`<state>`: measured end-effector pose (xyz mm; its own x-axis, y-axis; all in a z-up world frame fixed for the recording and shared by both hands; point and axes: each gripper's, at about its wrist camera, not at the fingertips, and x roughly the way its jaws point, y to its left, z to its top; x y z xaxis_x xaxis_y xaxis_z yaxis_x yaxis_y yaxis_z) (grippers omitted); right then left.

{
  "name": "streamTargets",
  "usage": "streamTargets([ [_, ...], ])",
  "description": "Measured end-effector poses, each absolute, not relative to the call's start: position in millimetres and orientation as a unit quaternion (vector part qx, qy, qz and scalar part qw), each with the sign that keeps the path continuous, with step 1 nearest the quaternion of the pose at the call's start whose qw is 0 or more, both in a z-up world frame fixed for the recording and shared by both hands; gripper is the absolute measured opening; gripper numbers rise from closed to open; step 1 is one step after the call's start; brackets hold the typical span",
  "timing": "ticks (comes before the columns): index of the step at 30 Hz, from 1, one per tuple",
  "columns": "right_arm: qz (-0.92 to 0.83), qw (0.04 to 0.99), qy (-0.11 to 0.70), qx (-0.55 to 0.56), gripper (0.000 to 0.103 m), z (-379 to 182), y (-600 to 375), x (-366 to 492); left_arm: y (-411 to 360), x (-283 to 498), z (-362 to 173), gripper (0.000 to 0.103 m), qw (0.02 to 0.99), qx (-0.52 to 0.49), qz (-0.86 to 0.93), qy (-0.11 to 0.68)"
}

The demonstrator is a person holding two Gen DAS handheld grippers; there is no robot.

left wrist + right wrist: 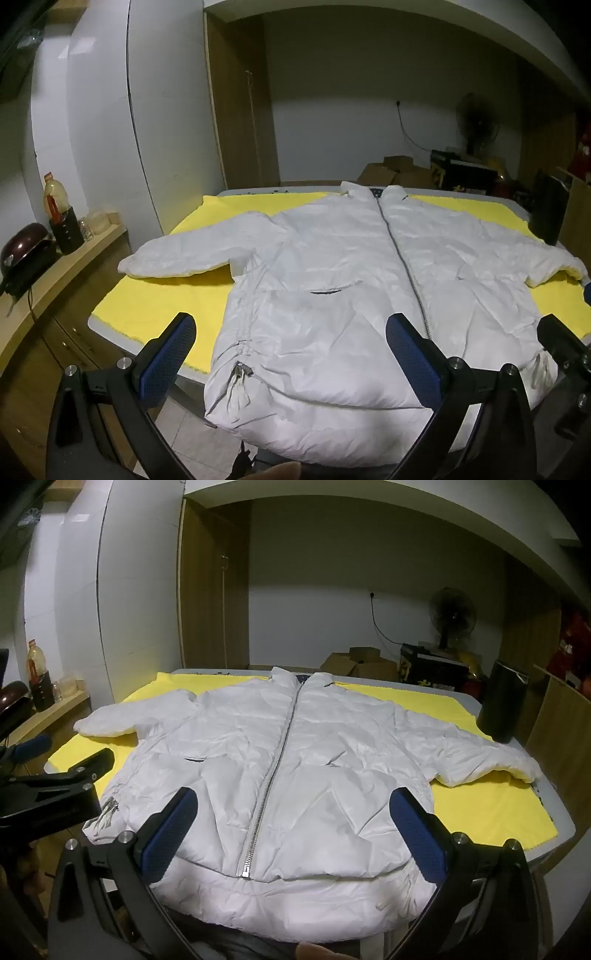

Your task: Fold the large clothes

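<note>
We hold the left gripper [291, 354] and the right gripper [295, 830] spread wide and empty, both hovering over the near hem of the white puffer jacket [288, 760]. The jacket lies front up and zipped on the yellow cloth [491, 805] covering the table [565, 827], hem overhanging the near edge, left sleeve [184, 254] and right sleeve [480, 757] both extended. No fold is visible; we judge sleeves and body all remain to be folded.
</note>
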<state>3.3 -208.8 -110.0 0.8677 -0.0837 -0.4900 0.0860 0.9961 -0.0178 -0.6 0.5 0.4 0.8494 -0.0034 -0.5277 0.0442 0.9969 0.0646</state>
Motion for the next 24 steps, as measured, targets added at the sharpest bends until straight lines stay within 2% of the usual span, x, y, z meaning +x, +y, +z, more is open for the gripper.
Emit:
streamTargets([
  [24,-0.042,0.966,0.255,0.004,0.103,-110,-209,4,0,0,-8,0.103,0.957,0.047,-0.009,0.285],
])
